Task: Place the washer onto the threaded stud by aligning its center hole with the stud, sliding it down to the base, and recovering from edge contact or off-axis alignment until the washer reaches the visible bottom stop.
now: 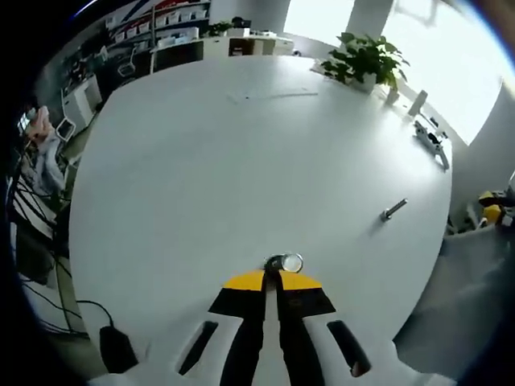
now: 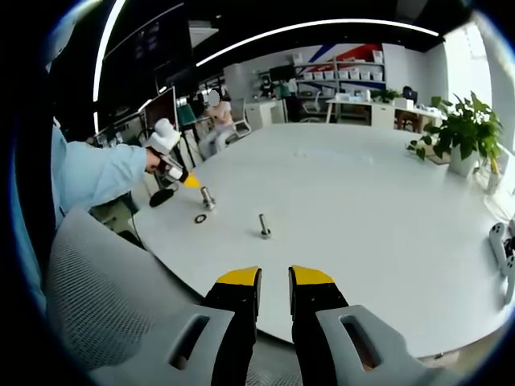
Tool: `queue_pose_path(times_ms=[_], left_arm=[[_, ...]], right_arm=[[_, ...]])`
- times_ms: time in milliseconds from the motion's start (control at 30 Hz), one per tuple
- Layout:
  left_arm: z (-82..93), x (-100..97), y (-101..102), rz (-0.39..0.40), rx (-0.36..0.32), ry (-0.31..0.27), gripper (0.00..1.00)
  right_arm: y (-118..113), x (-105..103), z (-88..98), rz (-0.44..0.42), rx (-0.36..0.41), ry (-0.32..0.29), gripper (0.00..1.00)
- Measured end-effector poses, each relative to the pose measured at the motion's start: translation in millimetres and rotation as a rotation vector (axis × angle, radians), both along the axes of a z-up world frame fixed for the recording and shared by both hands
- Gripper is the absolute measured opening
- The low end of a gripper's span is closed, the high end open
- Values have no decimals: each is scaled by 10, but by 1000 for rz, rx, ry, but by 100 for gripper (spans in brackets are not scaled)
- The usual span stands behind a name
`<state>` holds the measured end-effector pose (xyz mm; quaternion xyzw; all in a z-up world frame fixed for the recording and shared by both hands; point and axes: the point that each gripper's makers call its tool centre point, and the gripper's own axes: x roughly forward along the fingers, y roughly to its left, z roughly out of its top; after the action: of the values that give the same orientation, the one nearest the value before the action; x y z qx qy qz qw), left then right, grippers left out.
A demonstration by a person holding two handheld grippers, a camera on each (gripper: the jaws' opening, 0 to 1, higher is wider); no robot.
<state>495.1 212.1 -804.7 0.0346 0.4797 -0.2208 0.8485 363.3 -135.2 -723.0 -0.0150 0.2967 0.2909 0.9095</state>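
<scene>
Left tool (image 1: pixel 272 275): jaws drawn together with only a thin slit between them. The tips sit over two small metal parts, and I cannot tell whether either part is pinched.
At its tips: a dark ring that looks like the washer (image 1: pixel 273 261), and just beside it a shiny round top that is probably the stud (image 1: pixel 291 262) seen end-on.
Same spot, right gripper view: the left tool (image 2: pixel 191 182) angles down from a person's hand (image 2: pixel 161 141). Its yellow tip is just beside the upright stud (image 2: pixel 208 197).
Washer (image 2: pixel 199 218): lies flat on the desk (image 2: pixel 362 201) near the stud's foot and is not yet on the stud.
Why so: judged from the pose, the left tool is closed to a narrow point so it can work a thin ring next to the stud, either picking it up or steadying it.
Bolt (image 2: pixel 263 227): stands apart from the pair, toward the right tool. In the left gripper view the bolt (image 1: pixel 394 209) is out on bare desk (image 1: pixel 241 161).
Right tool (image 2: pixel 273 277): jaws parted and empty, held back over the desk edge. It seems to be waiting clear of the work.
Risk: the ring is thin and flat on a smooth top, so it may slip away from the tips.
</scene>
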Motion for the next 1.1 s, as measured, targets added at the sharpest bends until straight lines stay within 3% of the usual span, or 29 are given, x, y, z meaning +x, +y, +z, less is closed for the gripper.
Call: queue_pose_path(times_ms=[700,933,1100], left_arm=[[-243,-225,-97,-49,9,28,6],[-289,-314,-260,-124,-3,4,11],[-431,-378,-256,-196,62,10,11]], right_arm=[[2,0,0,2,3,1,16],[5,-3,-1,3,3,2,16],[8,-5,-1,4,3,3,16]])
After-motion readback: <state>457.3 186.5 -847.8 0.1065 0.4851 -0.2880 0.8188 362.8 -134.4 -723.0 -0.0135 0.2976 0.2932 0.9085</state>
